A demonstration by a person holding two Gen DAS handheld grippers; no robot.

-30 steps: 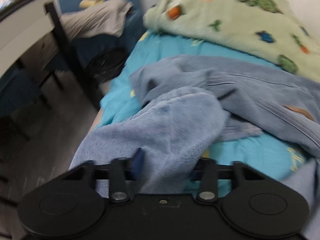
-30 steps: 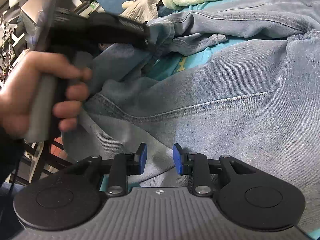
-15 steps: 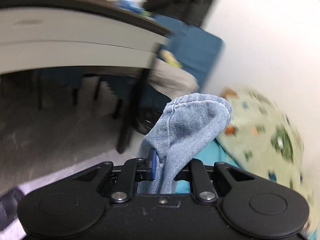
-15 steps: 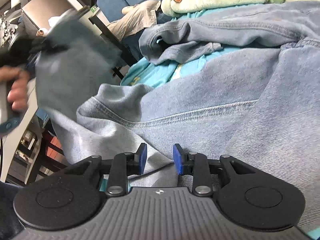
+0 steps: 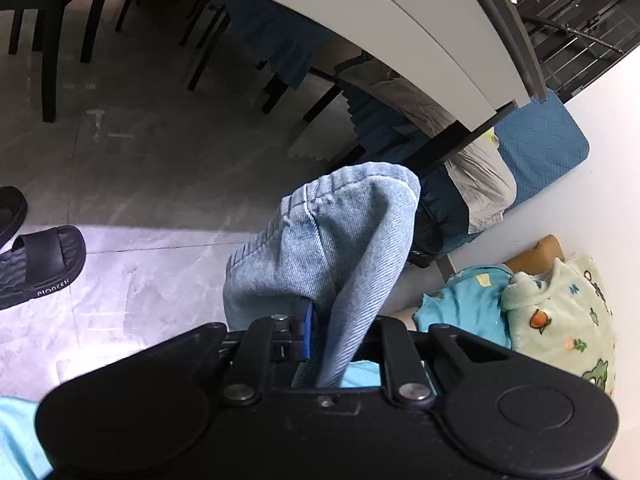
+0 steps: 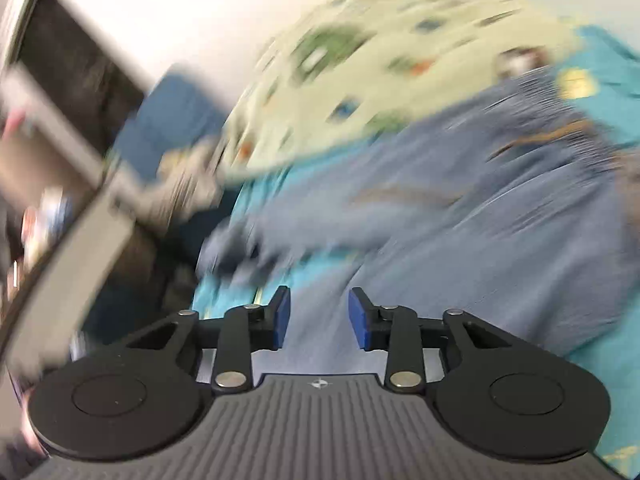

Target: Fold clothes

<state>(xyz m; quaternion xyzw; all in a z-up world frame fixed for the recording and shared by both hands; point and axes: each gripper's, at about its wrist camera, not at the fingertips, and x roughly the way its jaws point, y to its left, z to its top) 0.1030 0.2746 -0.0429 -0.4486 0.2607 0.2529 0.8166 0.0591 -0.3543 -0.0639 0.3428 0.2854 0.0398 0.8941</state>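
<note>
A: What fills the right wrist view?

B: It's badly smeared. The bed (image 6: 600,64) with its turquoise sheet runs across it, a pale green printed blanket (image 6: 360,64) bunched at the top, and the jeans (image 6: 460,216) spread over the sheet below that.

A: And the left wrist view?

B: That one is sharp. Grey floor (image 5: 140,168), a white surface (image 5: 400,32) on dark legs curving overhead, and chairs (image 5: 52,20) beyond. A corner of the bed and blanket shows at lower right, with a dark blue cushion (image 5: 540,152) against the wall.

A: Where is the denim there?

B: One end of the jeans is lifted clear of the bed, its stitched hem folded over at the top, standing up out of the left gripper (image 5: 332,340).

A: Its jaws?

B: Closed tight on the denim; one blue pad shows pressed against the cloth, the other is hidden behind it.

A: The right gripper (image 6: 318,320)?

B: Its jaws have just been opening. They stand apart, blue pads facing, with nothing between them; the jeans lie beyond.

A: Anything small?

B: A black sandal (image 5: 36,268) on the floor at the left edge.
</note>
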